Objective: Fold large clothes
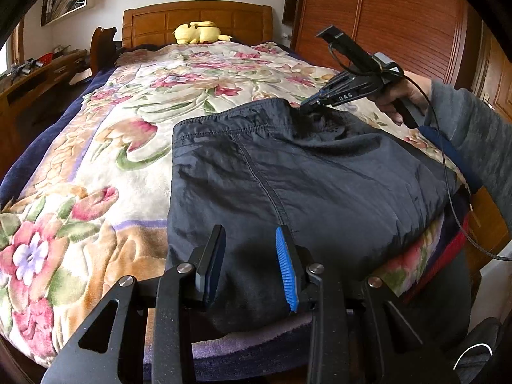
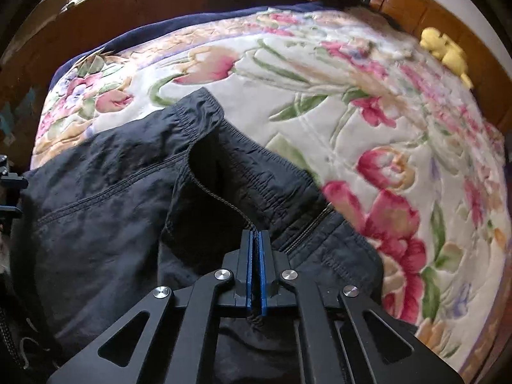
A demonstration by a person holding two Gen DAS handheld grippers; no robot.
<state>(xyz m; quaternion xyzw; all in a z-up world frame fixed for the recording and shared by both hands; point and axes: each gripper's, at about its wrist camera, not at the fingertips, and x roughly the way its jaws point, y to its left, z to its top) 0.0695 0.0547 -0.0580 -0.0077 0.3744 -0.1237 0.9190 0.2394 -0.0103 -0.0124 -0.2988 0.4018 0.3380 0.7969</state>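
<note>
**Two grippers at work on a dark jacket spread over a flowered bed**

Two hand-held grippers meet over a dark navy jacket (image 1: 320, 176) lying on a floral blanket (image 1: 96, 166) that covers a bed, toward the near side edge of the mattress. The right gripper (image 2: 255, 243), seen from its own wrist camera, has its blue-padded fingers (image 2: 263, 268) pressed together on a zipper-lined edge of the jacket, with a strip of fabric and zipper teeth running out between the pads. From the left wrist view, the same tool (image 1: 308, 102) reaches down at the garment's far edge beside the ribbed hem, gripped by the person's right hand (image 1: 400, 99) in a grey sleeve, a black cable trailing from it.

The left gripper (image 1: 252, 256) hovers above the near end of the jacket with its fingers (image 1: 288, 268) spread apart, gripping nothing; fabric shows in the gap between them. A stitched seam (image 1: 262, 185) runs down the jacket's upper surface.

At the head of the bed, a yellow plush toy (image 1: 198, 32) rests against the wooden headboard (image 1: 195, 16). A wooden wardrobe (image 1: 400, 16) stands along the right side of the room, and a desk (image 1: 38, 70) along the left.
</note>
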